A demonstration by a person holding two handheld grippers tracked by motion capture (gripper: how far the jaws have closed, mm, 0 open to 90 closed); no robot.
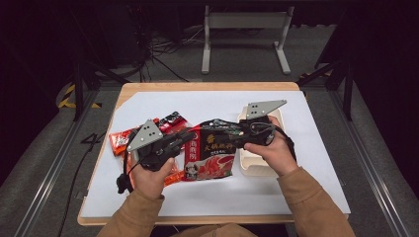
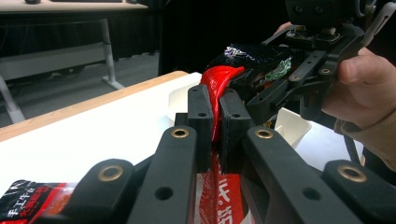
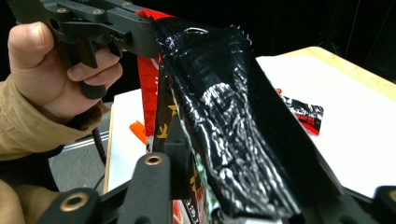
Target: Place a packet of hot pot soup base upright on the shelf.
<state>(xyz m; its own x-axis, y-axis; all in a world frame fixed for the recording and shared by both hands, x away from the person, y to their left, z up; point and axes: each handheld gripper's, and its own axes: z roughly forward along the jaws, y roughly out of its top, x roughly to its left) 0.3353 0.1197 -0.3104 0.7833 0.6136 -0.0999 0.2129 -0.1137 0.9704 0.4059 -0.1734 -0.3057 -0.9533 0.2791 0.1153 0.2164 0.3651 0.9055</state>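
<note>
A large red and black foil packet (image 1: pixel 212 148) hangs above the table between both grippers. My left gripper (image 1: pixel 190 136) is shut on its red side edge; in the left gripper view the two pads (image 2: pixel 201 116) pinch that red edge (image 2: pixel 219 84) flat. My right gripper (image 1: pixel 236 132) reaches in from the right at the packet's black top. In the right gripper view the crinkled black top (image 3: pixel 224 116) lies between the jaws, which stand apart. One pad (image 3: pixel 176 144) rests against the foil; the other is hidden behind it. The right gripper (image 2: pixel 280 79) also shows in the left gripper view.
A white tray (image 1: pixel 269 116) sits under my right hand. Red packets (image 1: pixel 121 140) and a red-black one (image 1: pixel 173 121) lie at the left of the white mat (image 1: pixel 207 103). The wooden table edge (image 1: pixel 207 86) borders the mat. A metal frame (image 1: pixel 244 22) stands on the floor beyond.
</note>
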